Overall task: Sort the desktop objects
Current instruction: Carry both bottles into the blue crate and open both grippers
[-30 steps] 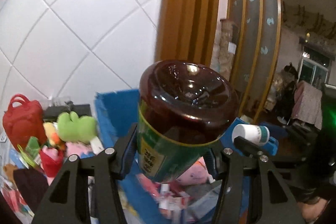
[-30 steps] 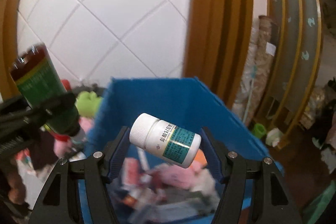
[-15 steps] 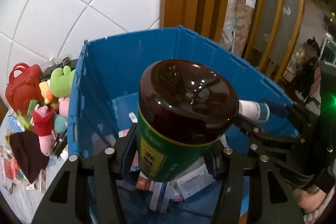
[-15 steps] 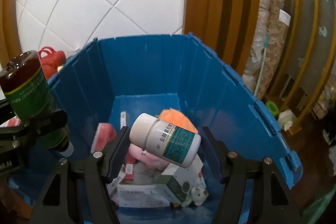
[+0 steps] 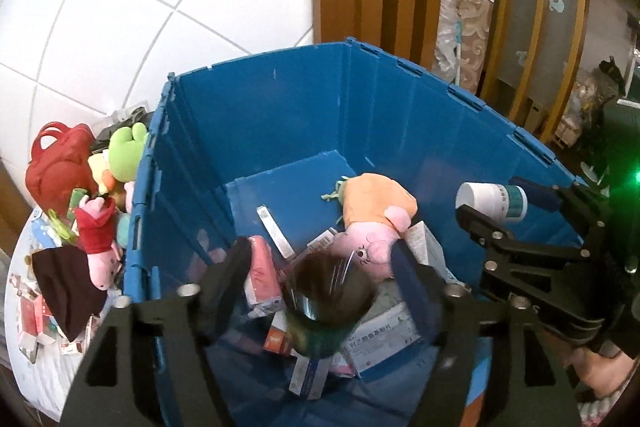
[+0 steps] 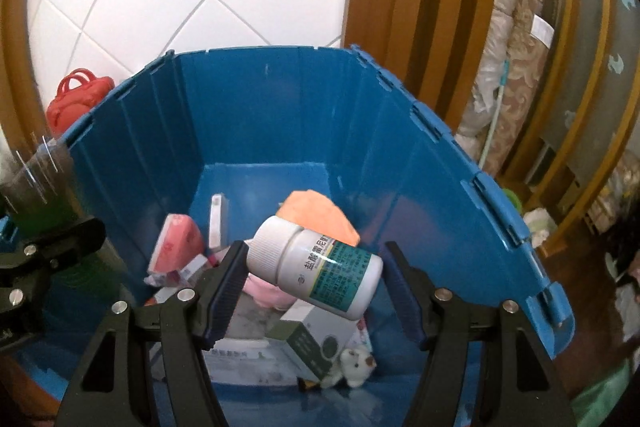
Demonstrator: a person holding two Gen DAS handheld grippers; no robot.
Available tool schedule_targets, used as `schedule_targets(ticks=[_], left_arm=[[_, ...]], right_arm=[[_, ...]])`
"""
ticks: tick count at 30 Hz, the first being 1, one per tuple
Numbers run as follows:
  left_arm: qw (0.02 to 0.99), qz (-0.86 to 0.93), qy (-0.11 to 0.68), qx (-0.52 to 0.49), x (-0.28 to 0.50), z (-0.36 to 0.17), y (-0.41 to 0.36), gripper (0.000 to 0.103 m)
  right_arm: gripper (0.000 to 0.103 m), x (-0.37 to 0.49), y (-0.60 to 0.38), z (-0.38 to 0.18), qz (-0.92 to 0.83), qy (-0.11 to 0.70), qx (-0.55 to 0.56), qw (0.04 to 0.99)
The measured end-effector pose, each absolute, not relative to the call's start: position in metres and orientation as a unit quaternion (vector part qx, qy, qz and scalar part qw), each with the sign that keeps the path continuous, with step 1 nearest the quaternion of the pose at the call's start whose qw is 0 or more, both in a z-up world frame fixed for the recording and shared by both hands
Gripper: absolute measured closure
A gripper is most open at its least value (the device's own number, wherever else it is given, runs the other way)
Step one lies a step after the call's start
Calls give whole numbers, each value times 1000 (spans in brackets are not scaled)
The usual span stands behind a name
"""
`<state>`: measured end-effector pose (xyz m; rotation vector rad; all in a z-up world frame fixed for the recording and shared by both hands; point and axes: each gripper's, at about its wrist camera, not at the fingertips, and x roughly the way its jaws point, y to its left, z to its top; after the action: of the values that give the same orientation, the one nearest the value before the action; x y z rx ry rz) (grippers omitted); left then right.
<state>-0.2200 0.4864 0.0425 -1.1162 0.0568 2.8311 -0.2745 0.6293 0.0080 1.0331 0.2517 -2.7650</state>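
Left gripper (image 5: 320, 251) is wide open and nothing is pinched. The dark bottle (image 5: 328, 307) sits between the fingers but clear of both pads. It shows as a smear of brown glass and green label over the pile inside the blue bin (image 5: 280, 115), and the blur makes the label impossible to read.

Across to the right gripper (image 6: 315, 251): it is clamped on the white pill bottle (image 6: 314, 267), cap against one pad and base at the other. The bottle lies tilted with its cap up towards the bin's back wall, hanging above the bin's contents. A teal panel on its side carries black Chinese characters starting 盐酸雷尼; the fine print is too small to read.

Both tools point down into the bin from its near edge, left one lower. The left camera catches bare fingers (image 5: 600, 375) wrapped under the right tool.

Below the jaws lie a pink pig plush (image 5: 372, 227) in an orange dress and flat medicine boxes (image 5: 384, 335) with blue Chinese print. There is also a green-and-white carton (image 6: 312, 339), a tiny white bear (image 6: 356, 363) and a pink packet (image 6: 176, 243).

Outside the bin's left wall sit a red bag (image 5: 60, 163) and a green plush (image 5: 126, 147) among other toys.
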Motion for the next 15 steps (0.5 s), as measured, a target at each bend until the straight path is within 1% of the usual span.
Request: schedule_targets(ticks=[1,2,3,4,5,7,10,15], left_arm=[[48,930,19,-363,-218,43,486,26],[46,931,18,-363,-218,44,486,26],[45,931,17,-363,-218,45,485,26],[44,932,15,-360,-217,46,484,26],[42,933,15,-358,-215,47,482,26],[37,936,14,-350,-212,50,479,26],[34,939,11,-342,-209,54,476,26],[33,945,4,-325,-200,61,469,26]], right_arm=[[35,-274,629,8,-930,85,347,89],[33,-273,629,9,-930,85,346,90],[28,-273,630,9,-930,84,345,91],[13,-273,630,10,-931,83,344,89],[6,-272,631,11,-932,84,341,86],[5,-270,630,15,-935,85,334,86],[0,-265,631,21,-938,82,326,85],[0,-253,631,33,-942,83,313,87]])
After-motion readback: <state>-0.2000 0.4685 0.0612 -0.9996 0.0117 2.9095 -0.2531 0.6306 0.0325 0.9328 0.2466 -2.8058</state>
